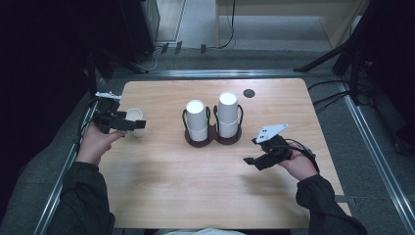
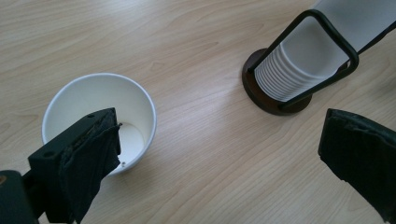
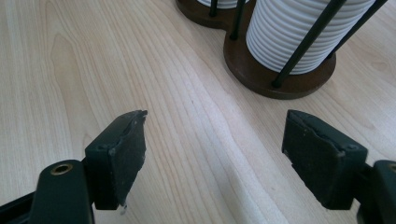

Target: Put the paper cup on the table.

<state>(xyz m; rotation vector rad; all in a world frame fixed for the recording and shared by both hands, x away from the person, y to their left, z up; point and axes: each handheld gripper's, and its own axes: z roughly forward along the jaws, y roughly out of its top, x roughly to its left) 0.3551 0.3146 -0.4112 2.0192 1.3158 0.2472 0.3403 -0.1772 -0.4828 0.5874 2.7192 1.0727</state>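
Observation:
A single white paper cup (image 1: 136, 116) (image 2: 95, 100) stands upright and empty near the table's left edge. My left gripper (image 1: 128, 123) (image 2: 224, 140) is open wide right beside it, and one jaw tip overlaps the cup's rim in the left gripper view. Nothing is held between the jaws. Two stacks of white cups, upside down, (image 1: 197, 117) (image 1: 228, 112) stand in a dark wire holder (image 1: 213, 138) (image 2: 280, 100) (image 3: 261, 74) at the table's middle. My right gripper (image 1: 252, 151) (image 3: 215, 140) is open and empty, low over bare wood in front and to the right of the holder.
The wooden table (image 1: 195, 186) has a small black round spot (image 1: 249, 93) at the back right. Dark floor, cables and stand legs surround the table. The person's sleeves come in at the bottom corners.

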